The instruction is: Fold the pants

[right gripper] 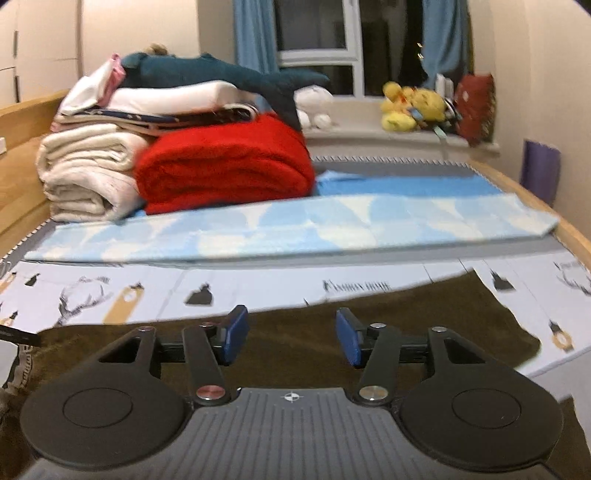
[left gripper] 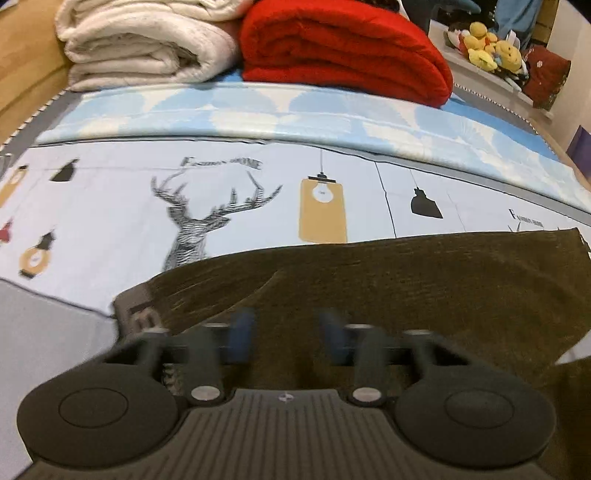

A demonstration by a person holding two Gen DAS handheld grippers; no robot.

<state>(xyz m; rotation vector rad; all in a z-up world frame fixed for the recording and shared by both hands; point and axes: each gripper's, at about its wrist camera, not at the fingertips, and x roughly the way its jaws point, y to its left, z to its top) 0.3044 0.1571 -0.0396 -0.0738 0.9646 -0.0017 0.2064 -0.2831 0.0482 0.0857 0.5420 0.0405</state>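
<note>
Motion blur smears the left gripper (left gripper: 286, 338), so its blue pads (left gripper: 242, 334) are hard to read; they appear to stand apart with only dark cloth behind the gap and nothing pinched between them. The right gripper (right gripper: 291, 338) is sharper: its blue pads (right gripper: 236, 332) stand clearly apart, empty, above the fabric. The dark olive-brown pants (left gripper: 388, 288) lie flat directly under and just ahead of both grippers, but each gripper's body covers the near part of them, and the lower frame edges cut off the rest. In the left wrist view a waistband-like end with pale lettering (left gripper: 142, 314) shows just left of the fingers, too blurred to read; in the right wrist view a far corner (right gripper: 476, 275) reaches out ahead and to the right. The long axis runs crosswise to the fingers, from left to right, with the far hem lying as a long edge just ahead of the fingertips. The pants rest on a pale bedsheet (left gripper: 110, 229) printed with a deer, lamps and bulbs. Farther ahead lies a folded blue-and-white quilt (right gripper: 295, 229), then a red blanket (right gripper: 225, 166) beside a cream blanket (right gripper: 85, 173) with a blue plush shark (right gripper: 221, 72) on the pile. Beyond are a windowsill with yellow plush toys (right gripper: 413, 105), blue curtains (right gripper: 255, 33) and a wooden bed frame (right gripper: 22, 122).
</note>
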